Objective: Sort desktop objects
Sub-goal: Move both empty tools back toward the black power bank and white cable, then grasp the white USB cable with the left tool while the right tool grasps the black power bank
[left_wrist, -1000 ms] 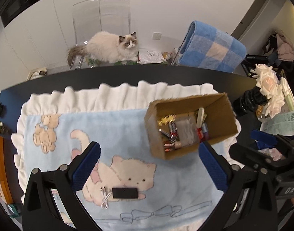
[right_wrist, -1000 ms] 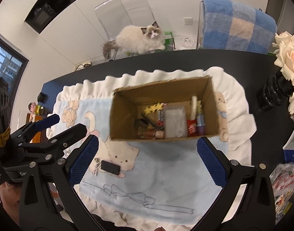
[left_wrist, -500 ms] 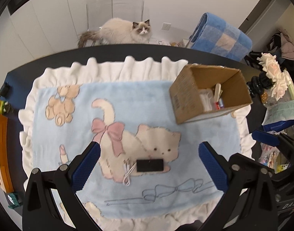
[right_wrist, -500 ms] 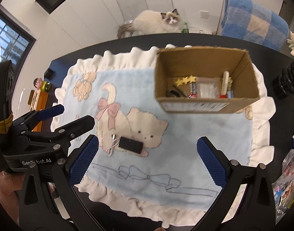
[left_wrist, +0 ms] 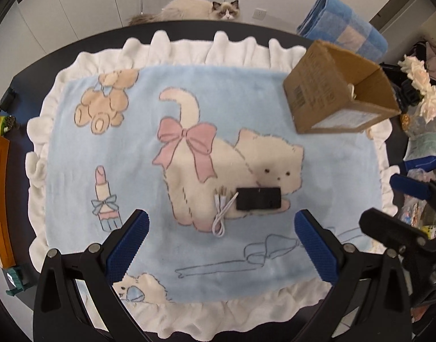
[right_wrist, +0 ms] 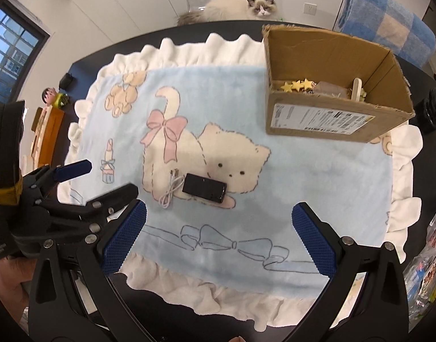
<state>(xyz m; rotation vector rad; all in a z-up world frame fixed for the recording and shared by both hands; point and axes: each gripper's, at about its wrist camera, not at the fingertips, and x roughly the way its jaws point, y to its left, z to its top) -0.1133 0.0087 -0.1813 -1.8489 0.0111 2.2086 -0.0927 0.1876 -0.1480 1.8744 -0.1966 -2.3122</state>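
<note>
**A:** The left gripper [left_wrist: 220, 245] is hanging above the near edge of the blanket with its jaws spread wide and nothing between them. The right gripper [right_wrist: 216, 235] is doing the same: spread, empty, hovering. So what are they aiming at?

**B:** I'm looking at the black power bank [left_wrist: 258, 198], which is lying flat at the middle of the blue cat-print blanket [left_wrist: 246, 91], just under the printed cat's chin. From the left gripper it is sitting at about twelve o'clock, slightly to one o'clock. A coiled white charging cable [left_wrist: 222, 213] is lying at its nine o'clock side, touching or nearly touching it; I cannot tell which.

**A:** And where is everything going?

**B:** Into the cardboard box [right_wrist: 326, 125], I'm guessing. It is standing at the blanket's two o'clock corner, well apart from the power bank. In the right wrist view it is already holding gold star shapes [right_wrist: 296, 85], a pale upright stick [right_wrist: 357, 88] and other small items too dim to name.

**A:** So the sorting is getting close to done?

**B:** It is looking that way. The power bank and cable are the only loose things showing on the blanket, and neither is being gripped yet.

**A:** Anything else around?

**B:** A fluffy cat [right_wrist: 240, 7] is lying beyond the black table [right_wrist: 126, 45], at twelve o'clock, watching.
</note>
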